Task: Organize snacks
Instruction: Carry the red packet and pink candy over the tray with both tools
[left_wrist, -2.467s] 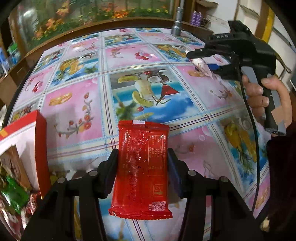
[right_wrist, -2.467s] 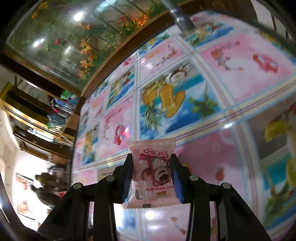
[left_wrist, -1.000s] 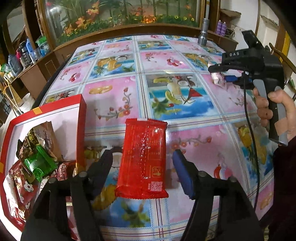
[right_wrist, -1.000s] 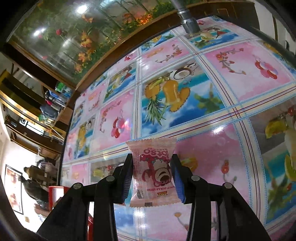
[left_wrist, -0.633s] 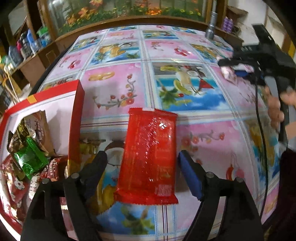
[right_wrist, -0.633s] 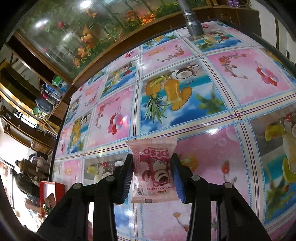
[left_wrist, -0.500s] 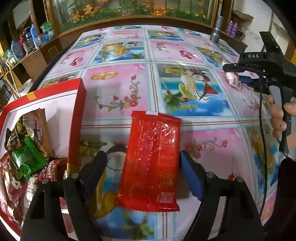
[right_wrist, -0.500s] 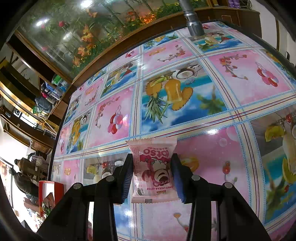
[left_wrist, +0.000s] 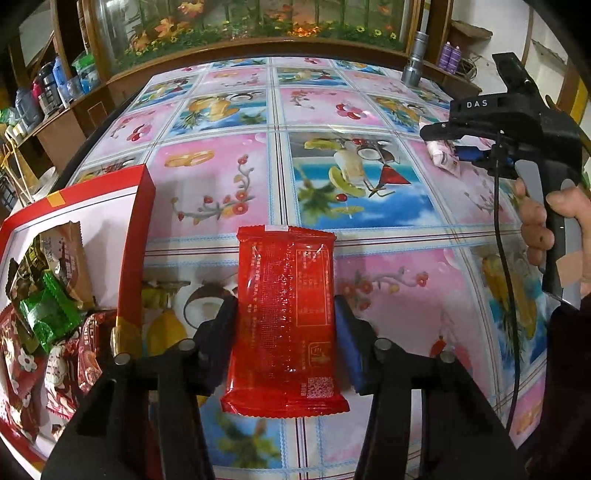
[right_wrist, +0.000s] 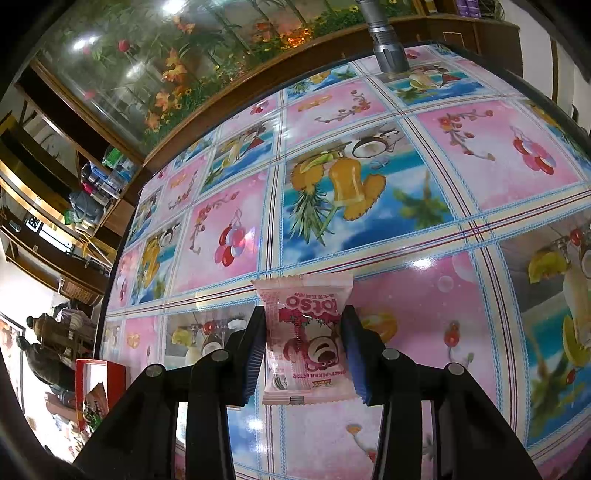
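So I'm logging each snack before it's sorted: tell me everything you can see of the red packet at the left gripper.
The red packet is a flat, glossy plastic pouch, long and rectangular, with crimped ends, fine gold print and a QR code near its lower end. It stands lengthwise between the left gripper fingers, whose jaws are closing against its long edges, above the patterned tablecloth, right of the red box.

A table (left_wrist: 221, 192) carries everything here, covered by a glossy cloth printed in squares of pink flowers and blue fruit scenes with thin striped borders. On its near left corner lies an open red box (left_wrist: 138, 236) with a white inside, holding a heap of snack packets. At the far right edge stands a grey metal cylinder (left_wrist: 413, 70), upright. A wooden ledge runs along the table's far side.
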